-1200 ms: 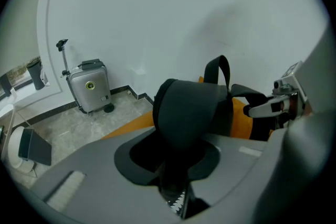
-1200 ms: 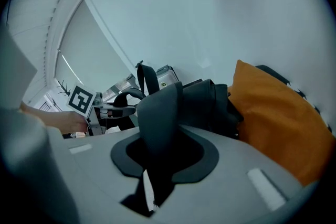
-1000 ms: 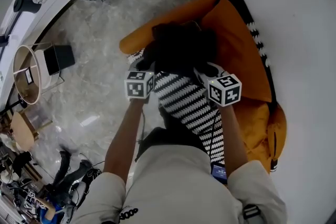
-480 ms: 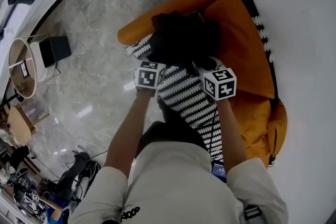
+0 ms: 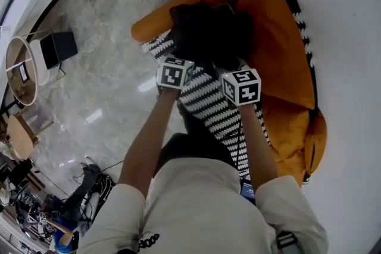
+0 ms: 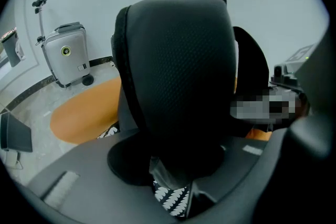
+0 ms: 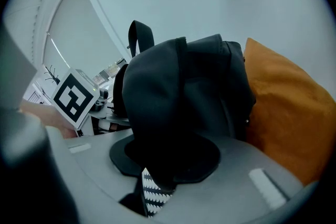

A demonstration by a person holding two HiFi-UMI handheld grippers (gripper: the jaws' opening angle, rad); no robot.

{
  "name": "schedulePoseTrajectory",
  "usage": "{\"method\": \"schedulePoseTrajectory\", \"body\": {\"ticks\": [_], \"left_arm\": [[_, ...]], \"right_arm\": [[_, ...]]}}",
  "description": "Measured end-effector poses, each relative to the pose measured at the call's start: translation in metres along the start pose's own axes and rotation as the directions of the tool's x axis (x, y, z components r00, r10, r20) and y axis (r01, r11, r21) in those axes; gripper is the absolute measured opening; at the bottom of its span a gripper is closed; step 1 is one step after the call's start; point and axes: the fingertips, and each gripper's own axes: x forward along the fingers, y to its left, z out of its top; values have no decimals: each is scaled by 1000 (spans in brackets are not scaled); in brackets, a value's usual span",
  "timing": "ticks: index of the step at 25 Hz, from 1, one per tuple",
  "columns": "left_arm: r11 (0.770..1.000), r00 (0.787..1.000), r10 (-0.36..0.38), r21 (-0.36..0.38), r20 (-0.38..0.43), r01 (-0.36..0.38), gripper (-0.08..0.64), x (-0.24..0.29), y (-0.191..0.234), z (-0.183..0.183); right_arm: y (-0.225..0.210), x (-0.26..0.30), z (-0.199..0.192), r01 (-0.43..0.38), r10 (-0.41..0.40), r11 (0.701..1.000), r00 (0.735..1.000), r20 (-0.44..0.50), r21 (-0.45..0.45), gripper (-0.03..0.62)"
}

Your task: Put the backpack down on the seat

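Observation:
The black backpack stands upright on the orange beanbag seat, over a black-and-white patterned cloth. Both grippers grasp its near side. My left gripper has backpack fabric between its jaws, and the jaws are opening. My right gripper is shut on the backpack at its lower edge. In the left gripper view and the right gripper view, the patterned cloth shows in the gap below the pinched fabric. The orange cushion rises to the right of the pack.
A silver suitcase stands on the marble floor by the wall, beyond the seat. A round side table and a dark box are at the left. A white wall runs along the right of the seat. Cables lie on the floor at the lower left.
Both grippers have moved forward and closer together against the backpack. The backpack has settled lower onto the seat.

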Motion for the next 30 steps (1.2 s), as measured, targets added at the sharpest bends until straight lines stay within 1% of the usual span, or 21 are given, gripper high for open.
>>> {"method": "schedulePoseTrajectory", "body": {"ticks": [2, 5, 8, 10, 11, 14, 16, 19, 23, 25, 28, 30], "left_arm": [[1000, 1000, -2, -2, -5, 2, 144, 6, -1, 0], [1000, 1000, -13, 1, -2, 13, 171, 14, -4, -2], [1000, 1000, -13, -6, 15, 13, 256, 17, -1, 0], [1000, 1000, 3, -18, 20, -3, 321, 17, 3, -2], [1000, 1000, 11, -26, 21, -10, 341, 16, 4, -3], [998, 1000, 18, -56, 23, -17, 368, 12, 5, -6], [997, 999, 16, -72, 35, -14, 384, 10, 12, -5], [996, 998, 10, -91, 69, -3, 395, 8, 20, 1], [996, 995, -12, -91, 99, 22, 399, -1, 10, -10], [996, 994, -13, -83, 104, 22, 397, -7, 11, -15], [998, 994, -17, -63, 106, 23, 397, -15, 9, -23], [998, 996, -10, -58, 85, 15, 397, -26, 3, -29]], "right_arm": [[-2, 4, -1, -8, 8, 1000, 1000, -1, 3, 101], [-1, 9, -7, -41, 41, 999, 999, -17, 3, 136], [5, 15, -8, -66, 66, 998, 998, -25, -6, 187], [9, 16, -8, -73, 73, 997, 997, -24, -11, 208], [11, 15, -8, -77, 76, 997, 997, -23, -13, 224], [19, 14, -11, -103, 102, 995, 994, -35, -15, 291], [25, 18, -9, -125, 124, 992, 991, -46, -13, 313], [28, 17, -4, -131, 130, 991, 991, -45, -28, 327], [30, -10, -17, -114, 111, 992, 992, -61, -49, 339], [29, -19, -24, -104, 99, 993, 992, -75, -59, 341], [28, -30, -33, -95, 88, 993, 992, -88, -68, 327], [27, -39, -36, -81, 75, 994, 994, -84, -75, 295]]}}
